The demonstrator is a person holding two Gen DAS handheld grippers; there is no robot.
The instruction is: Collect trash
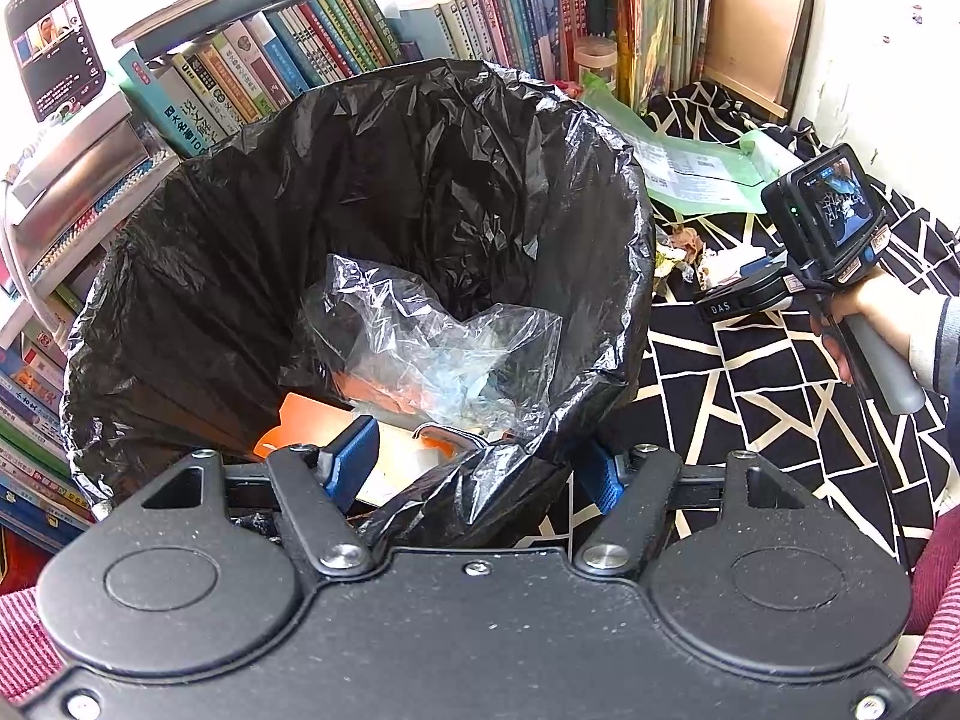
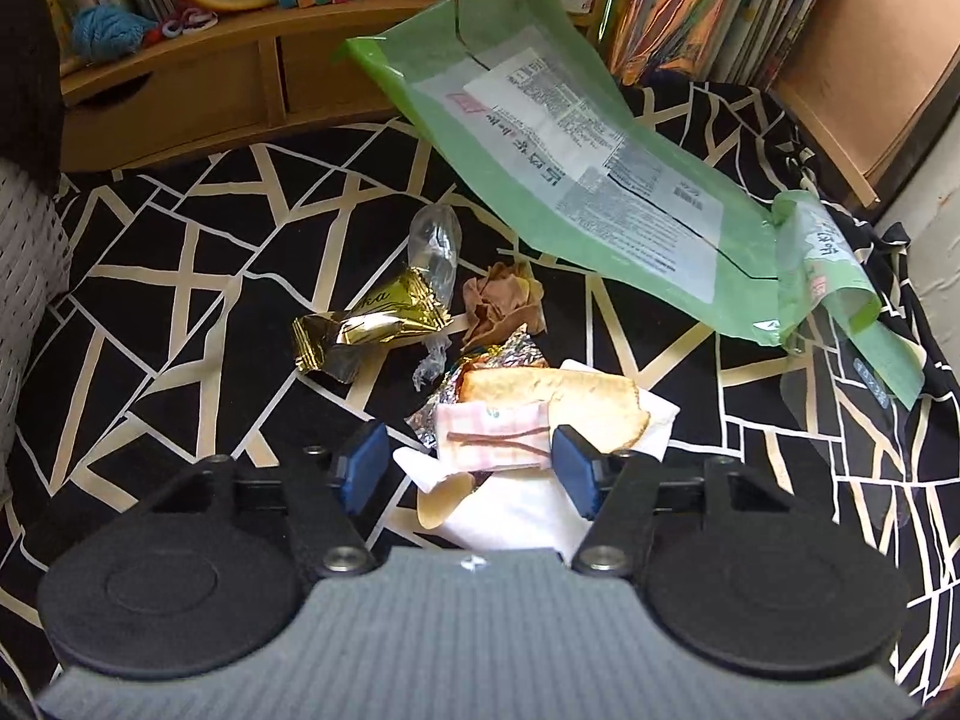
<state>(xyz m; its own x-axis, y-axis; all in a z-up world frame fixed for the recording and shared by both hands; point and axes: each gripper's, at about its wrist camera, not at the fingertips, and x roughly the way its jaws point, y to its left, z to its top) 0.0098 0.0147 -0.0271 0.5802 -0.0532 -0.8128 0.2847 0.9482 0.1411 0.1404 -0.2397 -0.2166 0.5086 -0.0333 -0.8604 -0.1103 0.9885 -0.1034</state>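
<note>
My left gripper [image 1: 480, 468] straddles the near rim of a bin lined with a black bag [image 1: 372, 192]; one pad is inside, one outside, and neither visibly presses. Clear plastic [image 1: 432, 348] and orange packaging [image 1: 300, 420] lie in the bin. My right gripper [image 2: 468, 471] is low over a trash pile on the patterned cloth. Its jaws stand around a pink-and-white wrapper [image 2: 492, 432] lying on white paper [image 2: 516, 510] beside a bread slice [image 2: 564, 396]; a gap shows at the left pad. A gold wrapper [image 2: 366, 324], crumpled brown paper [image 2: 504, 300] and foil [image 2: 510, 354] lie beyond.
A large green mailer bag [image 2: 576, 180] leans over the cloth at the back right. Books [image 1: 336, 42] and a wooden shelf [image 2: 198, 84] line the back. A white woven basket wall [image 2: 30, 252] stands at the left. A person's hand [image 1: 870, 312] holds the right tool.
</note>
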